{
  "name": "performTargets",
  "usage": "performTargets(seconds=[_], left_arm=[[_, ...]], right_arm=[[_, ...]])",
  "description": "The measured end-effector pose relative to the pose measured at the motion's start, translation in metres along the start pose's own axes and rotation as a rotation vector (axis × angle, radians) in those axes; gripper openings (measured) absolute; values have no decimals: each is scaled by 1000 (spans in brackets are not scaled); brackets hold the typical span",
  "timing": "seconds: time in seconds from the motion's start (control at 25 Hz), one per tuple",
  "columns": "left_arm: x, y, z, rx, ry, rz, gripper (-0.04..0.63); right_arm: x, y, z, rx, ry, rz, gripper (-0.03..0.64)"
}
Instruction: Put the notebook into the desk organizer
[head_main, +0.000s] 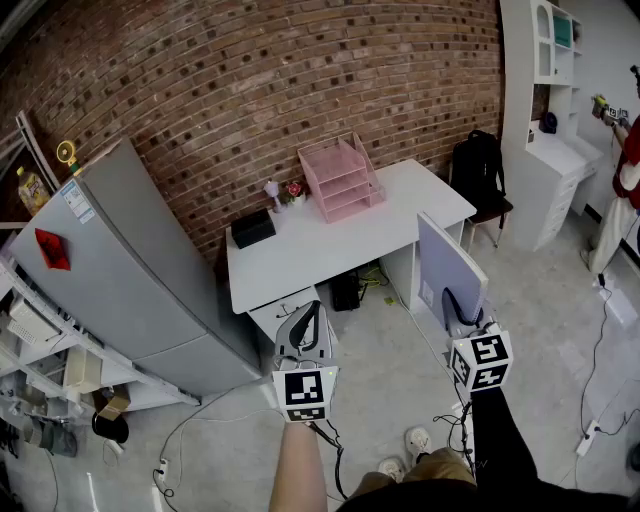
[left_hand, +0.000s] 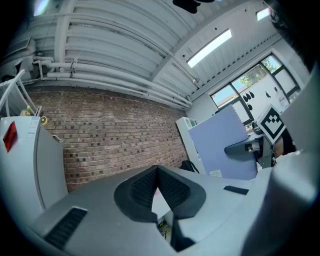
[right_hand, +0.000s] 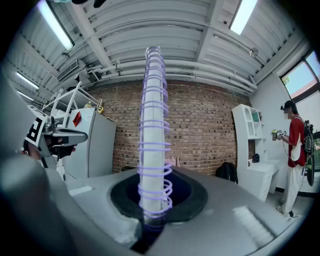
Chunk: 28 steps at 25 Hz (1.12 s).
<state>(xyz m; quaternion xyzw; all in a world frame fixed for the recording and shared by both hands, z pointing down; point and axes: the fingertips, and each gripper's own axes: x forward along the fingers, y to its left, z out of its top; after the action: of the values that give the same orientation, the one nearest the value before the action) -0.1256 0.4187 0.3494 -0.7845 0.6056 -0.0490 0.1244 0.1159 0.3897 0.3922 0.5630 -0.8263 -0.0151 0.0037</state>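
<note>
Looking down in the head view, the notebook (head_main: 449, 268) stands upright in the right gripper (head_main: 463, 318), clamped by its lower edge, well apart from the pink organizer (head_main: 342, 180) on the desk (head_main: 320, 245). The left gripper view shows the left gripper (left_hand: 157, 174) pinched shut on nothing, with the notebook off to its right. The right gripper view looks edge-on: the notebook's spiral edge rises straight up from between the clenched jaws.

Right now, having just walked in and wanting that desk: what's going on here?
A person stands back from the white desk with a gripper in each hand. The right gripper clamps a purple spiral notebook upright; the left gripper is shut and empty. The pink desk organizer sits on the desk.
</note>
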Motion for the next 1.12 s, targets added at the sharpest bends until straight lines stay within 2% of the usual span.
performTargets(seconds=[0.56,0.8,1.12], left_arm=[[4,20,-4,-1,-1,27,8],[29,25,-12,-9,5,31,8],[86,36,-21,11,11,41,8]], right_arm=[[5,4,-7,-10,26,-17,31],[28,-9,-11,-5,28,-16,31],[90,-30,-12,12,11,8,31]])
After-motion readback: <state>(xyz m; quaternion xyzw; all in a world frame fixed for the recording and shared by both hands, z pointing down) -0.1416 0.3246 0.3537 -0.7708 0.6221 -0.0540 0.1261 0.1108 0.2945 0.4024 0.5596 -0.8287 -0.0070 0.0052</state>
